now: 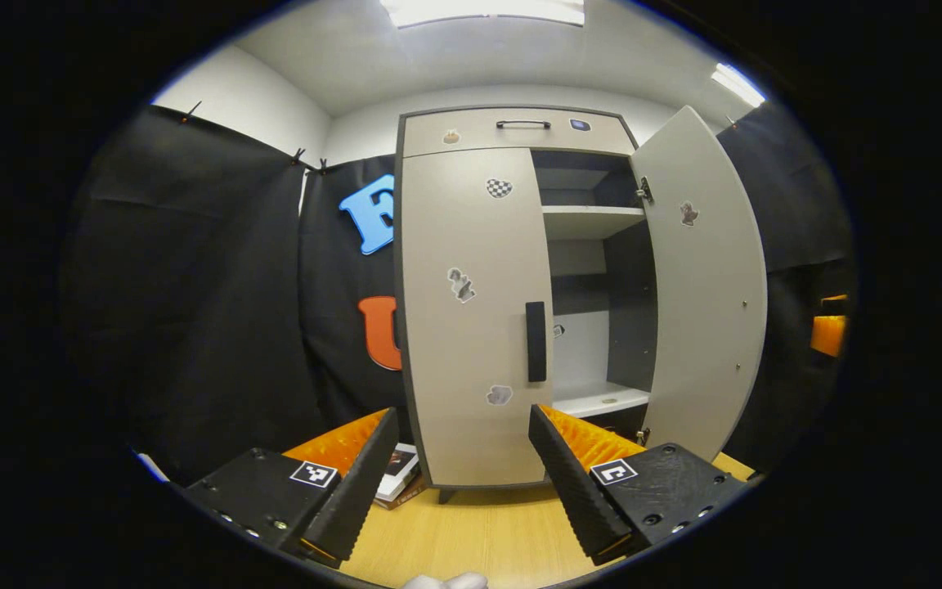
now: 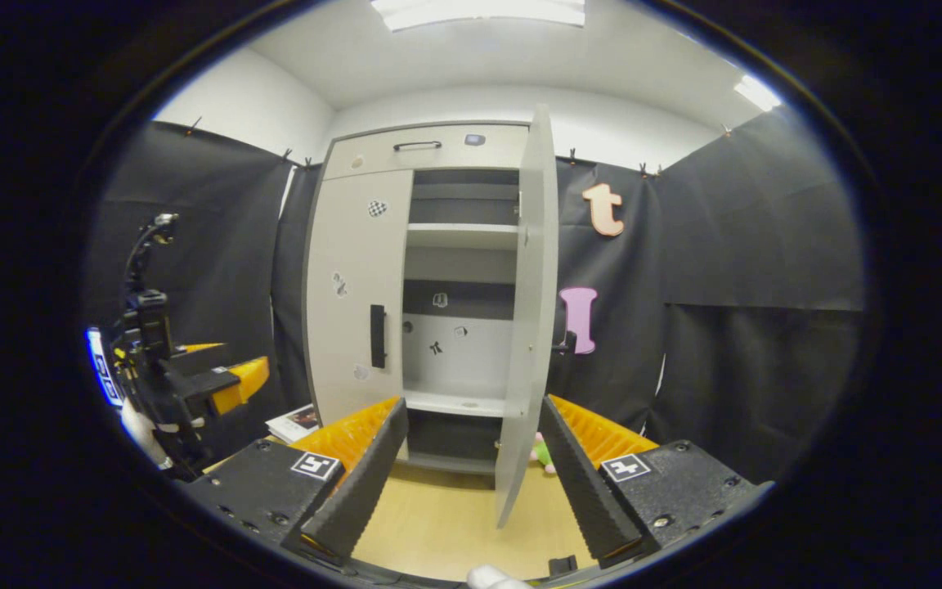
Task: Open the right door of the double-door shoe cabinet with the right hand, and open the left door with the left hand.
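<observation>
The grey shoe cabinet (image 1: 520, 131) stands straight ahead in the left gripper view. Its left door (image 1: 471, 327) is closed, with a dark vertical handle (image 1: 536, 341) near its inner edge. The right door (image 1: 708, 286) is swung wide, showing pale shelves (image 1: 594, 221). My left gripper (image 1: 463, 417) is open, short of the left door, holding nothing. In the right gripper view the right door (image 2: 532, 311) stands edge-on and open, and the left door (image 2: 352, 303) is closed. My right gripper (image 2: 473, 409) is open and apart from the door. The left gripper (image 2: 185, 376) hangs far left.
A drawer with a bar handle (image 1: 522, 124) tops the cabinet. Some books (image 1: 399, 474) lie on the wooden floor (image 1: 479, 532) by the cabinet's left foot. A small green and pink toy (image 2: 542, 451) sits on the floor behind the open door. Black cloth walls close both sides.
</observation>
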`<state>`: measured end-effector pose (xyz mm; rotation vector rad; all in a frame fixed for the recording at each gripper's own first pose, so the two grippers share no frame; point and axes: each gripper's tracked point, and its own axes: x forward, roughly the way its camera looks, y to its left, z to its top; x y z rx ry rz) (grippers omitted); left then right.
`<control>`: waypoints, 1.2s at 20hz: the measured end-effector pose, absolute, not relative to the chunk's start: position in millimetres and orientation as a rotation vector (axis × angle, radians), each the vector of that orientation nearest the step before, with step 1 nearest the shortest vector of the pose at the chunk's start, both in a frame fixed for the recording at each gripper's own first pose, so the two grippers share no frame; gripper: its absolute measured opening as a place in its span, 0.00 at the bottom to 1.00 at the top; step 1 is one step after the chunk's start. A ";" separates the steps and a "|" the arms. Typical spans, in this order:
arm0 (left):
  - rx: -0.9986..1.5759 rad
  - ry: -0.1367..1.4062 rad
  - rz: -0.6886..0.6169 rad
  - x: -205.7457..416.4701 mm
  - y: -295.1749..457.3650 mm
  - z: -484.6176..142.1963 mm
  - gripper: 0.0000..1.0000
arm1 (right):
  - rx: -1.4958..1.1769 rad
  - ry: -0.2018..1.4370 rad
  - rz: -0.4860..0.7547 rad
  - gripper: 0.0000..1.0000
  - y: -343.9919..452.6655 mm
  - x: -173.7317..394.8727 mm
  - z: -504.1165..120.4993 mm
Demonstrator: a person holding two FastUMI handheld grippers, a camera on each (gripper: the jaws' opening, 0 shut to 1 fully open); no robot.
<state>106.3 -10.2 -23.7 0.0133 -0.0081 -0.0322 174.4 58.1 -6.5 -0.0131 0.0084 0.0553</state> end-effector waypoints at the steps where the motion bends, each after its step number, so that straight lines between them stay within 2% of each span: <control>1: 0.004 -0.021 -0.043 122.4 -19.6 -21.1 0.96 | -0.009 0.007 0.062 1.00 58.5 173.7 -5.4; 11: 0.019 -0.016 -0.096 264.6 -91.8 -18.7 0.96 | -0.027 0.022 0.051 1.00 54.0 182.2 -4.1; 24: -0.031 0.001 -0.086 335.5 -102.1 -23.4 0.94 | -0.027 0.036 0.049 1.00 47.8 205.3 -6.6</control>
